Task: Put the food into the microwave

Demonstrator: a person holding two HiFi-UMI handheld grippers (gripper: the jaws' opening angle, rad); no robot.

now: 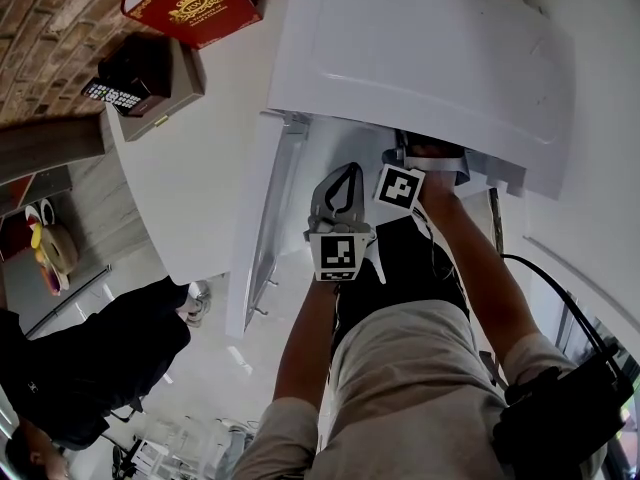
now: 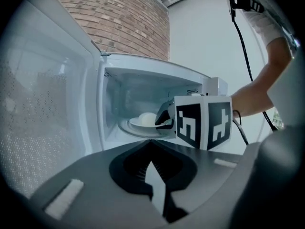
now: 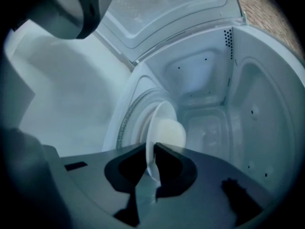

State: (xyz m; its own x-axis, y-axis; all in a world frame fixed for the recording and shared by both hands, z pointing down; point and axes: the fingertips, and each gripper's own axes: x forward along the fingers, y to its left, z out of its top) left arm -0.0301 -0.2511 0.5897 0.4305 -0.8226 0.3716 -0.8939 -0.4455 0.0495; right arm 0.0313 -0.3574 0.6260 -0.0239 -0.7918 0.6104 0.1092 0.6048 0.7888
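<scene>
The white microwave (image 1: 420, 58) stands with its door (image 1: 262, 238) swung open to the left. Inside, a white plate (image 2: 142, 124) carrying a pale round bun (image 2: 147, 117) rests on the glass turntable (image 2: 131, 130). My right gripper (image 3: 150, 159) reaches into the cavity, and the plate's near rim (image 3: 153, 128) fills the slot between its jaws with no gap showing. The bun (image 3: 169, 132) lies just beyond them. My left gripper (image 2: 155, 175) hangs outside in front of the opening, shut and with nothing in it; it appears too in the head view (image 1: 347, 173).
The open door (image 2: 43, 104) fills the left side near the left gripper. On the counter to the left lie a red box (image 1: 190, 3) and a black keypad device (image 1: 130, 73). A person in dark clothes (image 1: 90, 358) stands at lower left. A black cable (image 1: 560, 288) trails from the right arm.
</scene>
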